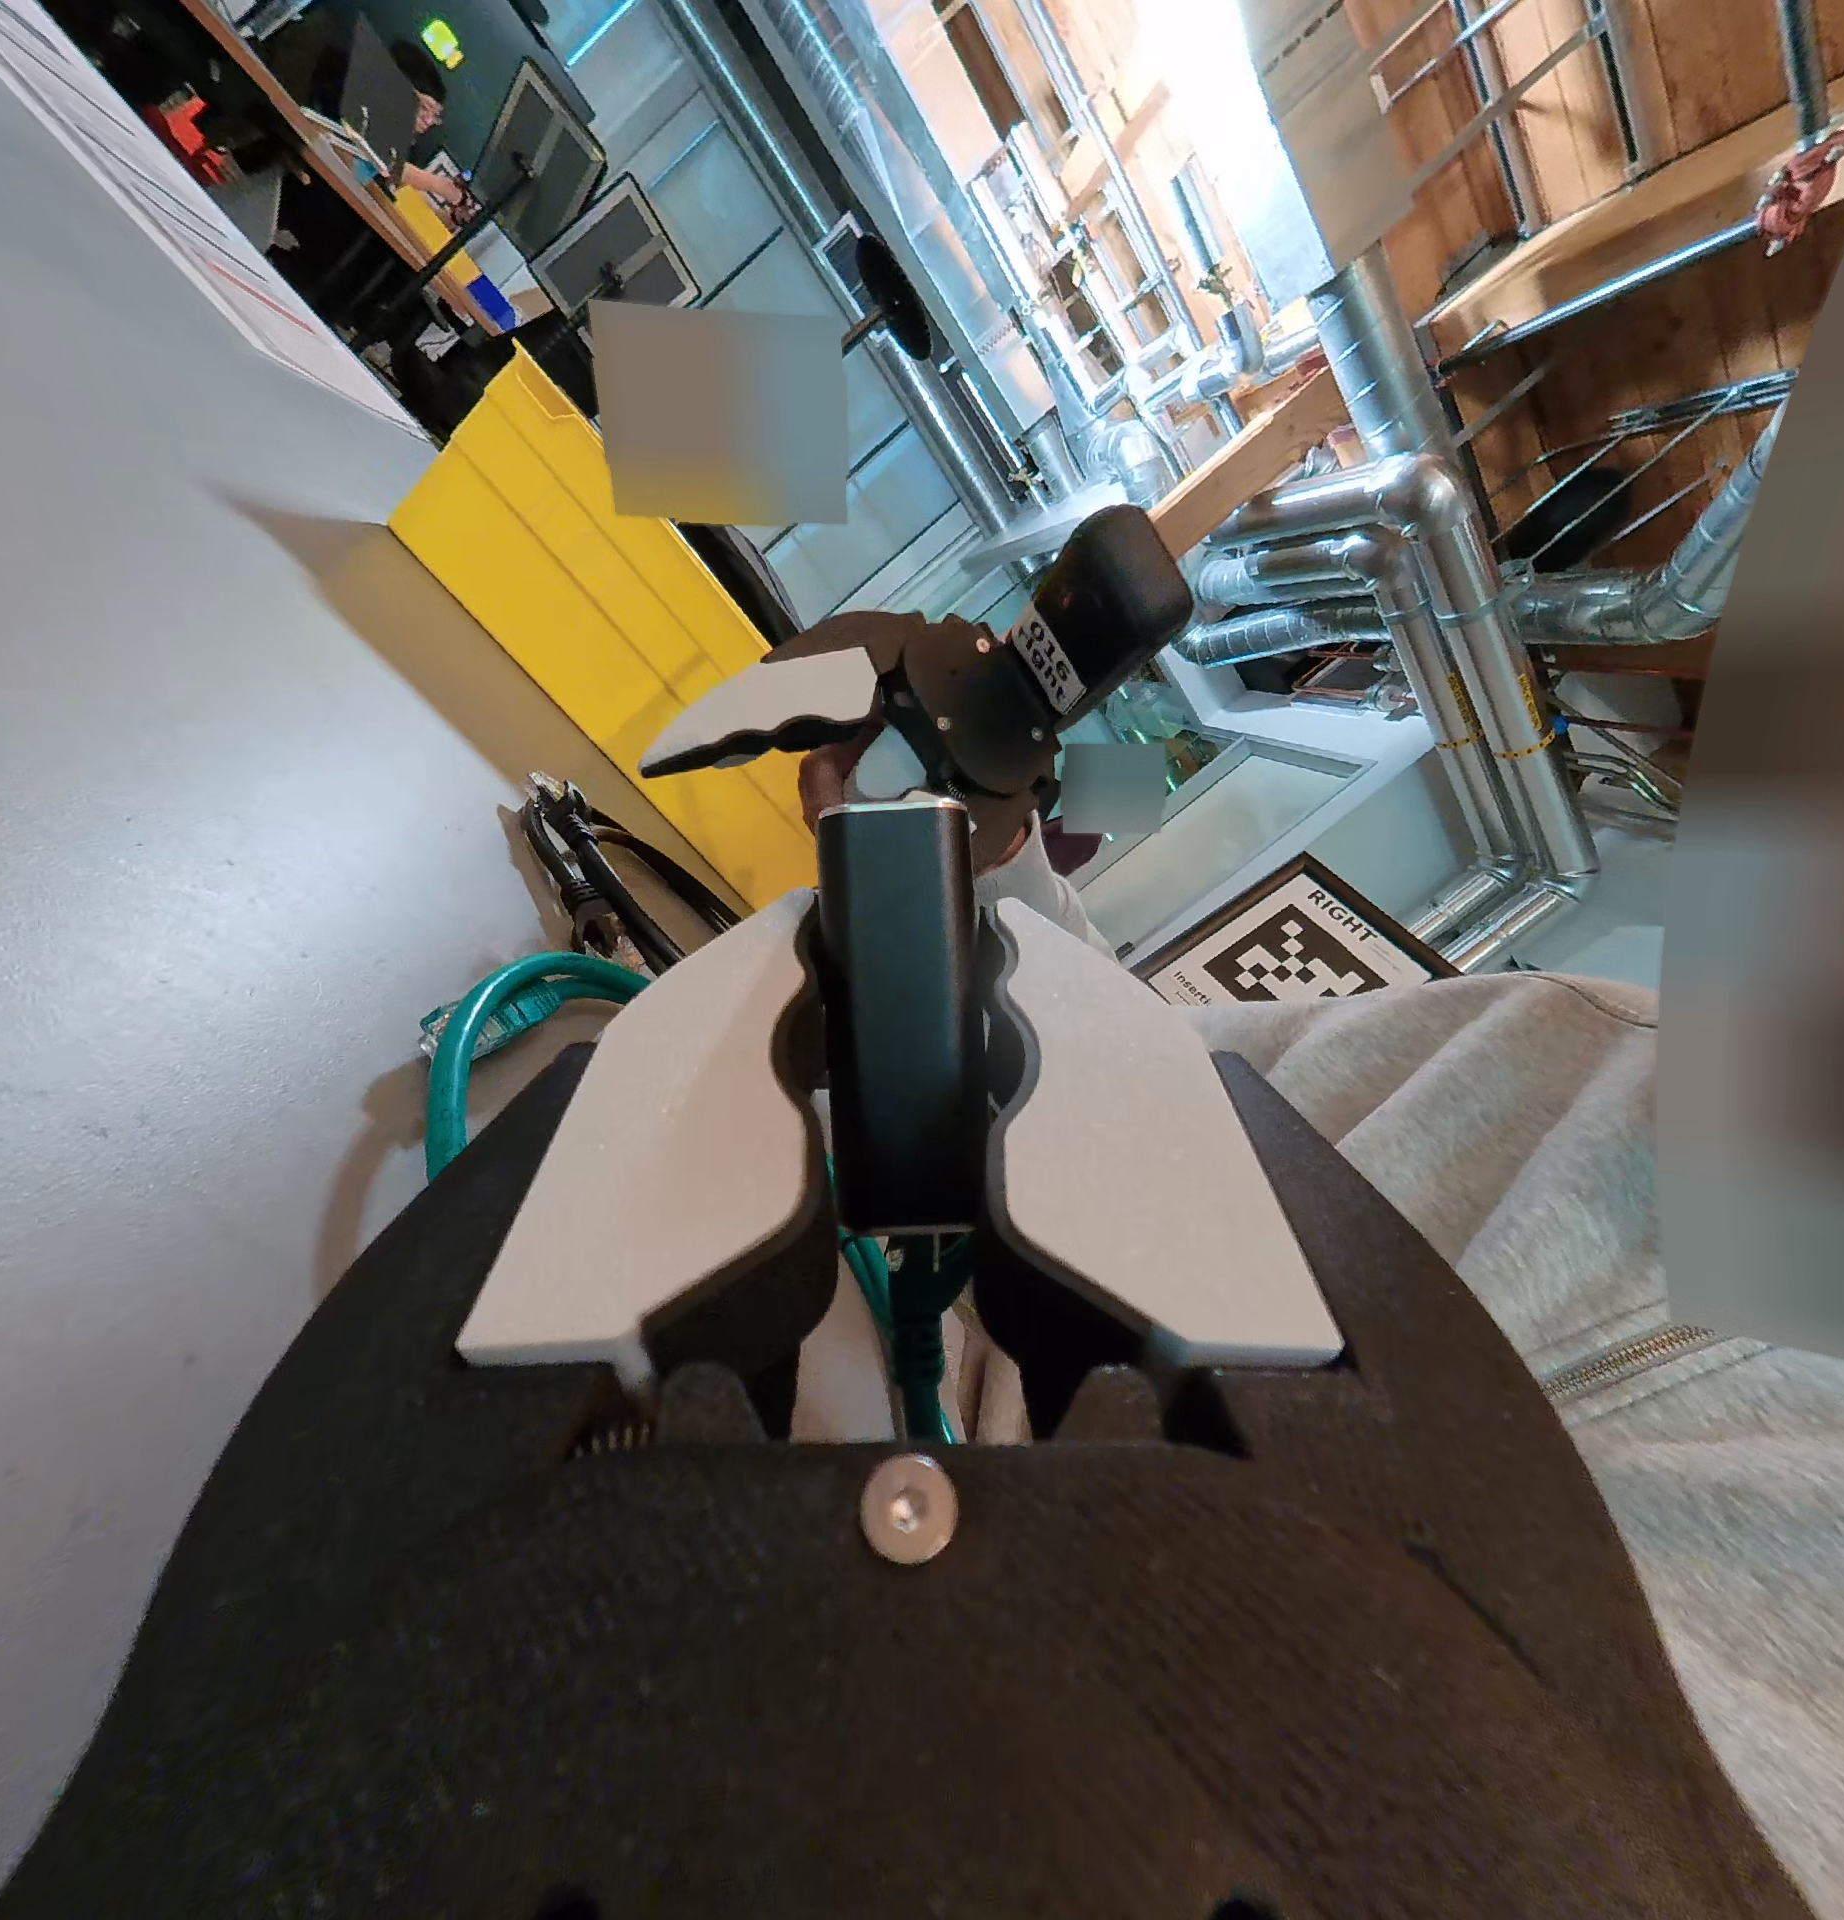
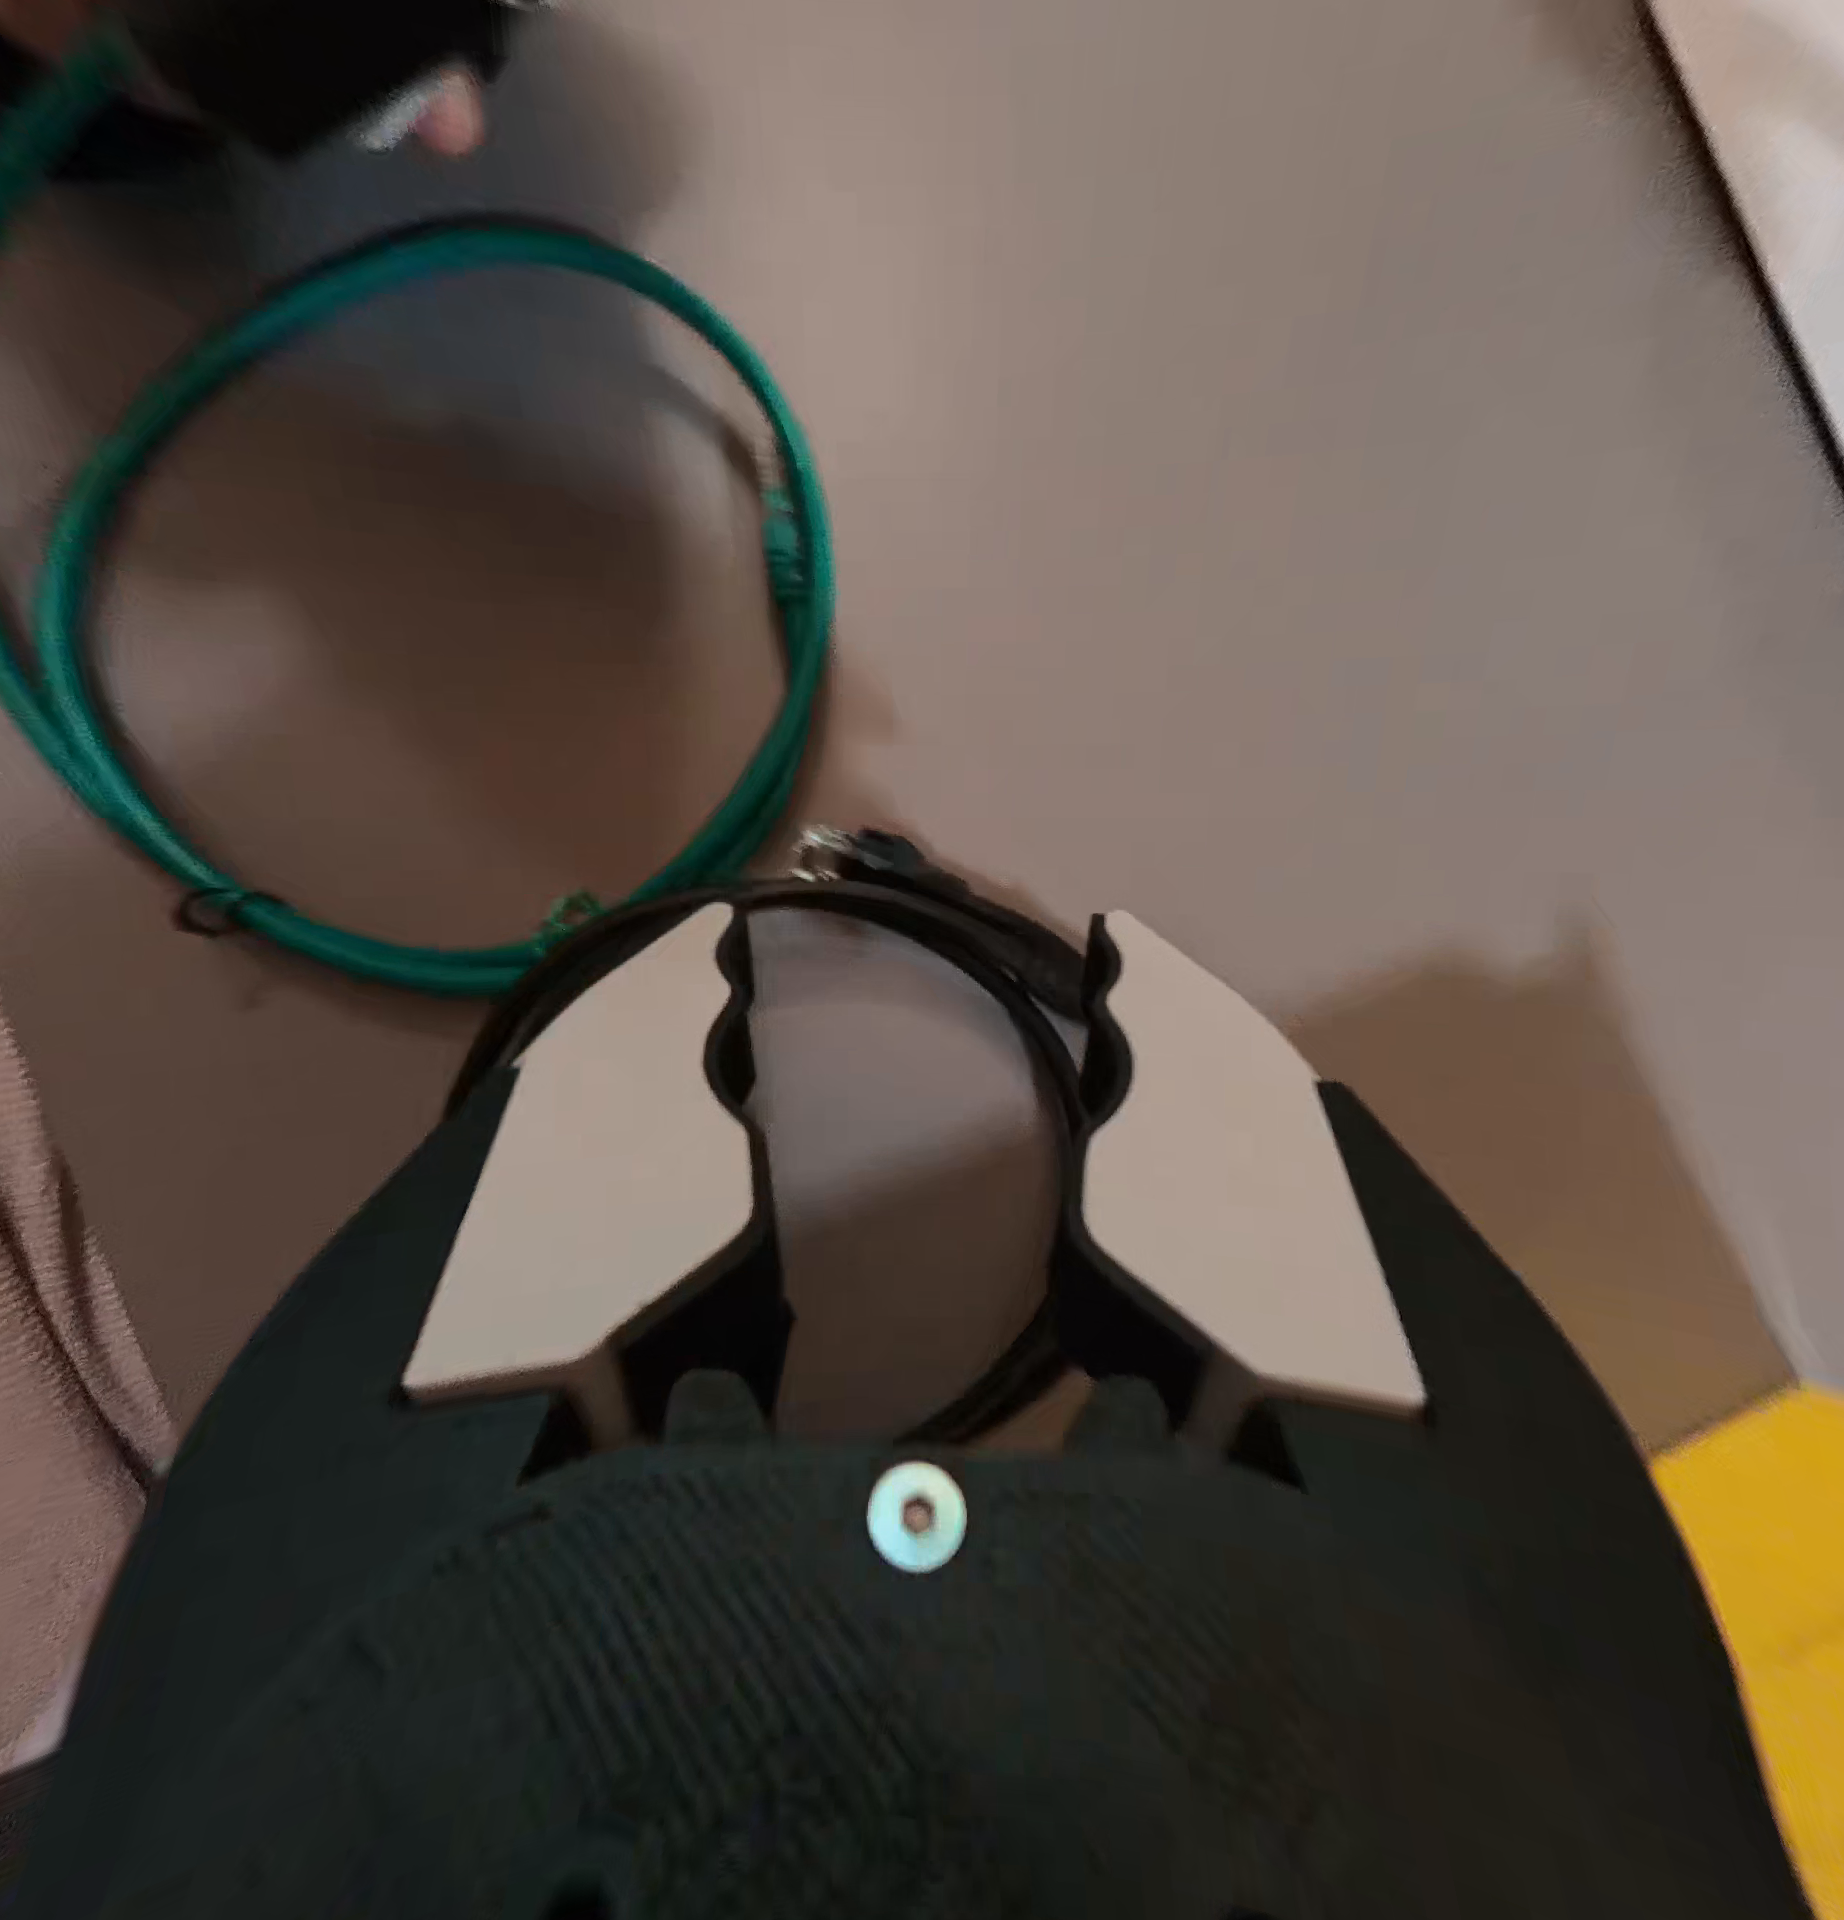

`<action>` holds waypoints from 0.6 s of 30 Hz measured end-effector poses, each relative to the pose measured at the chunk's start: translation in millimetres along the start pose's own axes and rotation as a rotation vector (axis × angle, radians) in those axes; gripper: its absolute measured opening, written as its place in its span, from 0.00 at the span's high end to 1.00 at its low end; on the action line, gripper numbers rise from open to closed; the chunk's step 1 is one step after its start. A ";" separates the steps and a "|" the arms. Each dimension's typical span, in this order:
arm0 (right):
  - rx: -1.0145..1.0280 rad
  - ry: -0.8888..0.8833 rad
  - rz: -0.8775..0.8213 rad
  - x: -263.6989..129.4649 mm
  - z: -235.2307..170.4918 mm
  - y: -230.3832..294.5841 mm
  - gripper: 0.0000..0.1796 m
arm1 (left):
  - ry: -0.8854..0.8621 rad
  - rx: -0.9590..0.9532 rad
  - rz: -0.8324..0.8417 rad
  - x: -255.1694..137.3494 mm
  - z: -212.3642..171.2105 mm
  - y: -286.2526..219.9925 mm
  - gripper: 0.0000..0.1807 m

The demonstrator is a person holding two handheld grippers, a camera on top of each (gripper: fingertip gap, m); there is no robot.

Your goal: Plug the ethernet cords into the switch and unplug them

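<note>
My left gripper (image 1: 902, 914) is shut on the black switch (image 1: 897, 1039) and holds it lifted off the table, lengthwise between the fingers. A green ethernet cord (image 1: 923, 1340) leaves the switch's near end. More green cord (image 1: 482, 1023) and black cord plugs (image 1: 575, 842) lie on the table behind. My right gripper (image 2: 913, 920) is open and empty, just above a loop of black cord (image 2: 1043, 966) whose plug (image 2: 856, 847) lies beyond the fingertips. The green cord's coil (image 2: 804, 582) lies to the upper left. The right gripper also shows in the left wrist view (image 1: 793, 743), beyond the switch.
A yellow bin (image 1: 585, 582) stands on the grey table (image 1: 170, 727) behind the cords; its corner shows in the right wrist view (image 2: 1791, 1558). A framed marker card (image 1: 1302, 956) lies to the right. A person's grey sleeve (image 1: 1520, 1195) fills the lower right.
</note>
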State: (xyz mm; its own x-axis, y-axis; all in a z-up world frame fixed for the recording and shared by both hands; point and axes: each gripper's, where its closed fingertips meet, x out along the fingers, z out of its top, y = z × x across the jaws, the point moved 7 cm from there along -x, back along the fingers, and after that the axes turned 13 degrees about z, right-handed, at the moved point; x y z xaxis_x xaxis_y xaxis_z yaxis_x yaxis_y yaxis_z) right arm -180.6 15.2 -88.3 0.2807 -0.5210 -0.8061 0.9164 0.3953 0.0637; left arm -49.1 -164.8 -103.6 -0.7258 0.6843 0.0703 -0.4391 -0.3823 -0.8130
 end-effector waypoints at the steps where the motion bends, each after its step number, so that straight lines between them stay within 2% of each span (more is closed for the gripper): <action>1: -0.033 0.020 0.033 2.0 5.0 0.3 0.65 | 0.000 -0.002 -0.002 0.0 0.0 0.1 0.86; 3: -0.059 0.117 0.076 3.2 12.6 -5.3 0.65 | -0.001 -0.004 -0.001 0.0 0.1 0.2 0.86; 5: -0.078 0.214 0.095 5.2 14.9 -13.4 0.70 | -0.003 -0.003 0.002 -0.2 0.0 0.2 0.86; 9: -0.115 0.413 0.046 19.7 4.5 -33.9 0.73 | 0.002 0.010 0.015 0.5 -0.9 0.1 0.86; 18: -0.129 0.393 0.126 33.1 -4.6 -29.8 0.83 | 0.001 0.005 0.009 0.5 -0.5 0.2 0.86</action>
State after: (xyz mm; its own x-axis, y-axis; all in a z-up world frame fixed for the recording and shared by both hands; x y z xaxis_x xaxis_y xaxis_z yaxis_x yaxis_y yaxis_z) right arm -199.9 -10.3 -119.6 0.2351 -0.1453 -0.9611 0.8319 0.5414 0.1216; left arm -49.3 -164.2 -104.0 -0.7294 0.6812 0.0626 -0.4351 -0.3914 -0.8109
